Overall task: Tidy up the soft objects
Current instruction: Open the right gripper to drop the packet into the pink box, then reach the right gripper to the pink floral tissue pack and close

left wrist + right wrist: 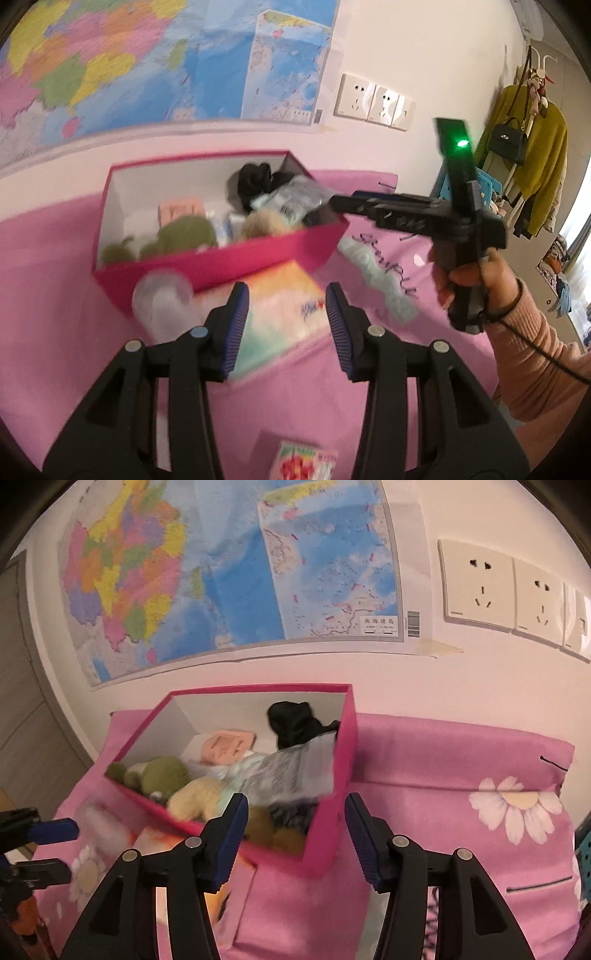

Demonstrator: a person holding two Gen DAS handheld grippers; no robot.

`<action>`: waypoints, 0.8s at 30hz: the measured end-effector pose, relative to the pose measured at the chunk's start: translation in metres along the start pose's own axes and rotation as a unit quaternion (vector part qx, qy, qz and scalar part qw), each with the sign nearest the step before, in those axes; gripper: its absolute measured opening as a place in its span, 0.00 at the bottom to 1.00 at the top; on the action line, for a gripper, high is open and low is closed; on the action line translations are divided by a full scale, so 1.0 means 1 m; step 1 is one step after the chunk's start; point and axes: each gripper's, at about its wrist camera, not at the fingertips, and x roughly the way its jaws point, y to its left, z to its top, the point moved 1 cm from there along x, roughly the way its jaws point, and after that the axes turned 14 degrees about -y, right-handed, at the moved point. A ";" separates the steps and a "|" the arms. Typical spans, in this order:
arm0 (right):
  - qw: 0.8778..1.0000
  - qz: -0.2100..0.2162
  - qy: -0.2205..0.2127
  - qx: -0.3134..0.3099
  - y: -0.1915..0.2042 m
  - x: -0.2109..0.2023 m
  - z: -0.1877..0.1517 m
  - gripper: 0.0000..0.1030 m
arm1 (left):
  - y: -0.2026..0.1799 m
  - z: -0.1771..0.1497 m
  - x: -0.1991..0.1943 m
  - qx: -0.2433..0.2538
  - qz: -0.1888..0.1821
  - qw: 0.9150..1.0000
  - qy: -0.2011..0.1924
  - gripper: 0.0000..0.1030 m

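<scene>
Right wrist view: the pink box (334, 812) at centre already holds plush toys (162, 775) and a clear packet (291, 775). Both hand-held grippers, right (297, 823) and left (287, 314), stand apart, empty. A tissue pack (280, 321) lies outside, nearer.

Matt pink cardboard box (338, 775) w/ white inner walls. Inside: fuzzy green plush (162, 775), crinkly clear plastic bag (291, 771), black cloth (291, 723). Smooth pink floral cloth cover (443, 775). Glossy paper map (221, 572). Grippers: matt black plastic, ribbed blue pads (231, 834).
</scene>
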 end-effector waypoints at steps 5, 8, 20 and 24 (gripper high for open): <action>0.998 0.055 -0.008 0.005 0.020 -0.034 -0.014 0.56 | 0.008 -0.026 -0.016 -0.019 0.024 0.999 0.013 0.44; 0.996 0.094 -0.001 0.004 0.036 -0.049 -0.027 0.57 | 0.011 -0.039 -0.024 -0.024 0.037 0.999 0.021 0.44; 0.980 0.180 0.082 0.005 0.099 -0.054 -0.101 0.58 | 0.020 -0.074 -0.044 -0.049 0.075 0.995 0.040 0.44; 0.976 0.192 0.104 0.015 0.111 -0.050 -0.118 0.58 | 0.022 -0.086 -0.048 -0.061 0.078 0.994 0.052 0.44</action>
